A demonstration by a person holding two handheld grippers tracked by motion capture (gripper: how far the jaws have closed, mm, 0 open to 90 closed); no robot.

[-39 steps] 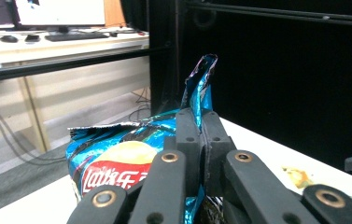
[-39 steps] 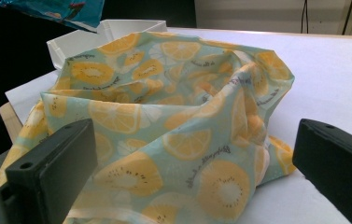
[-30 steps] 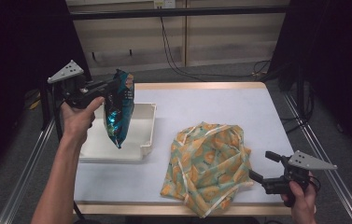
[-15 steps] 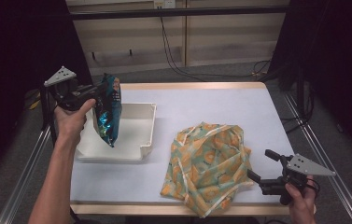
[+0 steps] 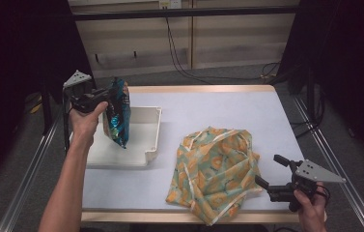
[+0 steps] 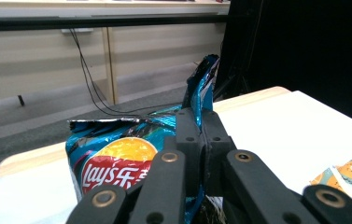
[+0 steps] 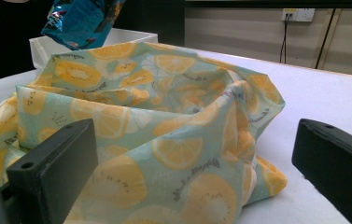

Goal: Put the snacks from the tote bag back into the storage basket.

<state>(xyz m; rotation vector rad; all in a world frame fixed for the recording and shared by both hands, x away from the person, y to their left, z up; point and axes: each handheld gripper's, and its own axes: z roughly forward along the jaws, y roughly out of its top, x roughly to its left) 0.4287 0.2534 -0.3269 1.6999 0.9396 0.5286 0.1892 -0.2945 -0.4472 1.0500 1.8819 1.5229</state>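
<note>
The left gripper (image 5: 106, 98) pinches the chip bag (image 5: 117, 113) (jaws clamped on its top) over the white tray (image 5: 153, 129); lower it squarely inside before letting go; the right gripper (image 5: 268, 175) waits open beside the fruit-print bag (image 5: 216, 171).

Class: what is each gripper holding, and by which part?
Left gripper pinches the chip bag by its crumpled top edge. Right gripper holds nothing, open beside the cloth bag.

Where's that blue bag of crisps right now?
In the high view, the crisp bag hangs at the table's left side, pinched by the left gripper above the white tray.
</note>
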